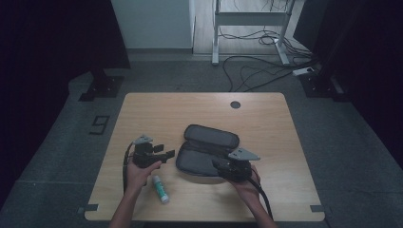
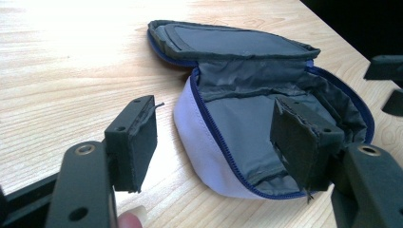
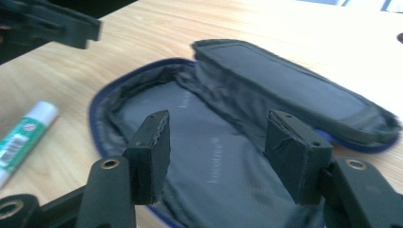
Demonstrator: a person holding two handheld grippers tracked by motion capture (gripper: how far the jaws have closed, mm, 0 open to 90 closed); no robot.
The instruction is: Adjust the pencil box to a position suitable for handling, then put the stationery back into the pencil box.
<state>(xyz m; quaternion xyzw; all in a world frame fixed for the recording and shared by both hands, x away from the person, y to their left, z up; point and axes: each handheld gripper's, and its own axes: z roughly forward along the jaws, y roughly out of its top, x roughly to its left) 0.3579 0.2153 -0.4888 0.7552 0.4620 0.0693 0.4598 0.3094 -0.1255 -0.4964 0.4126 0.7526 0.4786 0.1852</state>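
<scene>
High view: we see the grey zip pouch lying unzipped and spread flat near the middle of the wooden table, its lid flap folded back on the far side. Our left gripper hovers just beside the pouch's left end, jaws spread with nothing between them. Our right gripper hangs over the pouch's near half, jaws also apart and empty. A glue stick lies on the table by our left hand.
</scene>
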